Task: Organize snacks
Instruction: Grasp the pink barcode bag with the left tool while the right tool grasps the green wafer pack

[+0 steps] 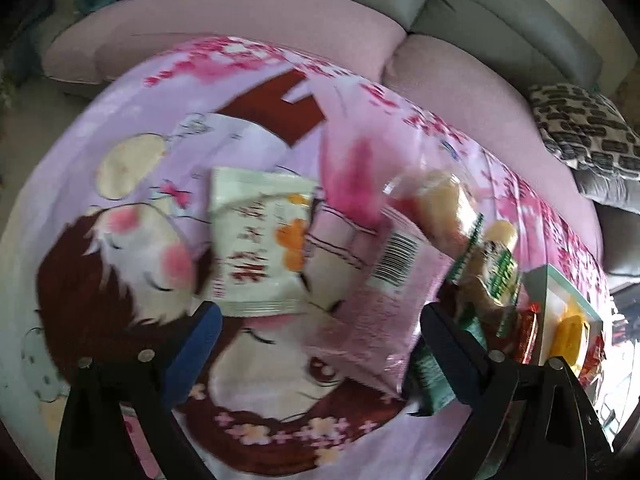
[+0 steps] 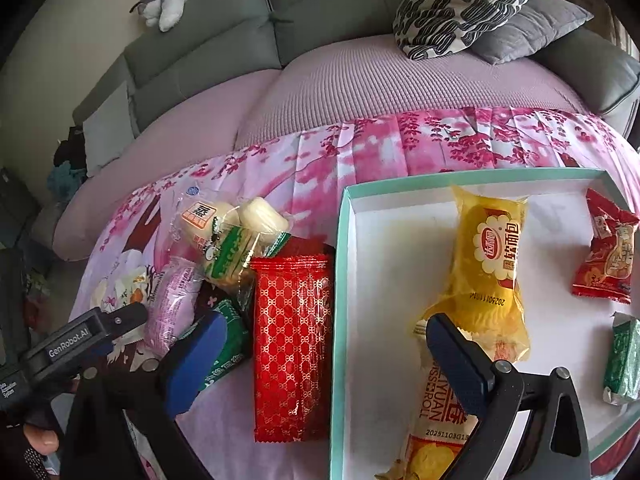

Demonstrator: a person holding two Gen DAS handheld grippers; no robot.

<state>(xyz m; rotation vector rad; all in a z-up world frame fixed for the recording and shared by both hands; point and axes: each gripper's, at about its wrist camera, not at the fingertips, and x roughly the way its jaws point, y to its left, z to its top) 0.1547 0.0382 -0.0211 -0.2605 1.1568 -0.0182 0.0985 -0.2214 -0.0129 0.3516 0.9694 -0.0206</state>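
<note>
The pink snack packet (image 1: 376, 300), long axis running 11-to-5 on the cartoon tablecloth (image 1: 120, 280), is seen between the widely spread jaws of the left gripper (image 1: 320, 344), nearer than the right gripper (image 2: 320, 356), also spread wide, straddling the tray rim (image 2: 340, 280).

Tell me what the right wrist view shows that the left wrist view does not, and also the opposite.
Only the right wrist view shows the inside of the white tray clearly: a yellow bread pack, a red snack pack, a small green pack. It also shows the long red packet beside the tray, and the left gripper.

Only the left wrist view shows the white packet with orange print on the cartoon cloth.

Both show the pink packet and the steamed bun pack.
</note>
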